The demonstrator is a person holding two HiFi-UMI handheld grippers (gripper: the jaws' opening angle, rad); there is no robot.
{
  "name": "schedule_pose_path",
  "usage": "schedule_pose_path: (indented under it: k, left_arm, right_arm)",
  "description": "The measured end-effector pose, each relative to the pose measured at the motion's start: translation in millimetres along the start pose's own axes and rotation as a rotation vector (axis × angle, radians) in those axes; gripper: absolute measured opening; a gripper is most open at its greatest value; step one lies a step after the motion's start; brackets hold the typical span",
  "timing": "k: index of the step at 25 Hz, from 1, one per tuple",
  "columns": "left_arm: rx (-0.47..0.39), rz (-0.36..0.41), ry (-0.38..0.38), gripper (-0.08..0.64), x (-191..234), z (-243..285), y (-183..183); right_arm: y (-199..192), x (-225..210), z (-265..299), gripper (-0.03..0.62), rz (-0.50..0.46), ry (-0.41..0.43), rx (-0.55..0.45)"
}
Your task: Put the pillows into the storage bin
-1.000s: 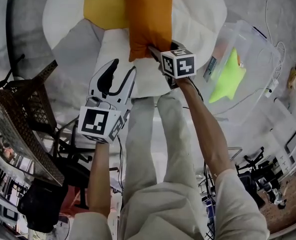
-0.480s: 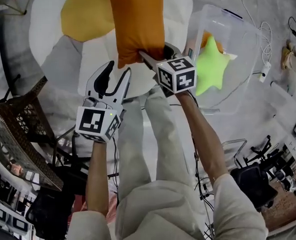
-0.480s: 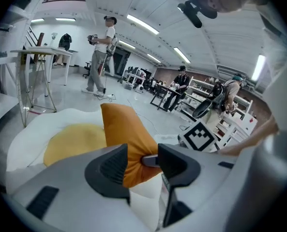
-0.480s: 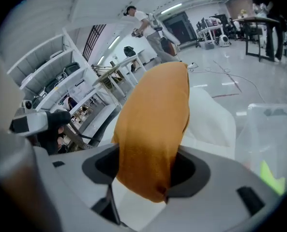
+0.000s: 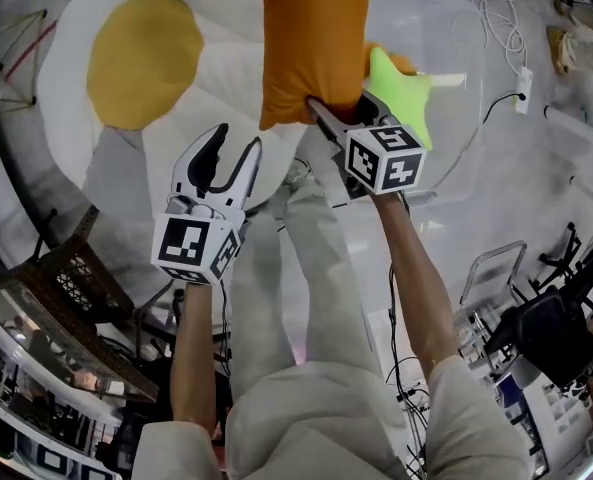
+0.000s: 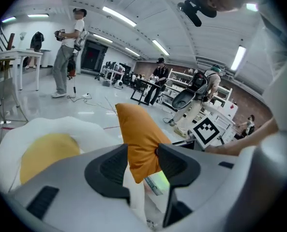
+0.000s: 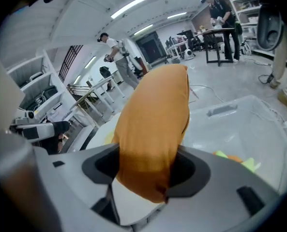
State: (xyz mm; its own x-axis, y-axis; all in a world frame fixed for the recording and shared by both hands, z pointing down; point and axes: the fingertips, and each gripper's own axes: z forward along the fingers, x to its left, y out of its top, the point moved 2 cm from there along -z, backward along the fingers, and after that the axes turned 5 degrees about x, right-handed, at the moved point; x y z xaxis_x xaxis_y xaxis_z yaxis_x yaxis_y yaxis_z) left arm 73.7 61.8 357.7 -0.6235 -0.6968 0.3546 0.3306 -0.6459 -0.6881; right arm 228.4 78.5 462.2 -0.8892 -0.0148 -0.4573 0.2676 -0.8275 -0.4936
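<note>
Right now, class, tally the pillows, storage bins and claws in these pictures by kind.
Pillows: 3 (plain orange fabric pillow, lime-green star-shaped pillow, white-and-yellow fried-egg cushion)
Storage bins: 1 (clear plastic storage bin)
Claws: 2 (left claw, right claw)
Uncounted: orange scrap behind the star, mostly hidden
Total: 6

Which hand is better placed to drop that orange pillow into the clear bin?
Right. The right tool grips the orange pillow next to the clear bin, where a green star pillow lies. The left tool stands open and empty, farther from the bin.
</note>
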Motion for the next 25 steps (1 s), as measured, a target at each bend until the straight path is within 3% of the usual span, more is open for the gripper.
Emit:
schedule_pose_path:
  k: [6,12,18,25]
  left_arm:
    - [0.028,0.079,-0.103,0.193,-60,43,22]
    - [0.075,0.143,-0.187,0.193,-110,78,20]
    - [0.113,0.168,-0.221,0.193,-137,91,6]
    - [0.130,0.167,-0.195,0.192,-135,92,-9]
  right_arm:
    - [-13,-79,-65,0.281,0.112,-0.116,-0.059]
    - [-53,-142,-111,0.284,0.230,-0.208,-0.083]
    - [-117,-181,-113,0.293,0.357,-0.238,-0.006]
    - [-173,-208,-83,0.322,0.481,-0.221,0.123]
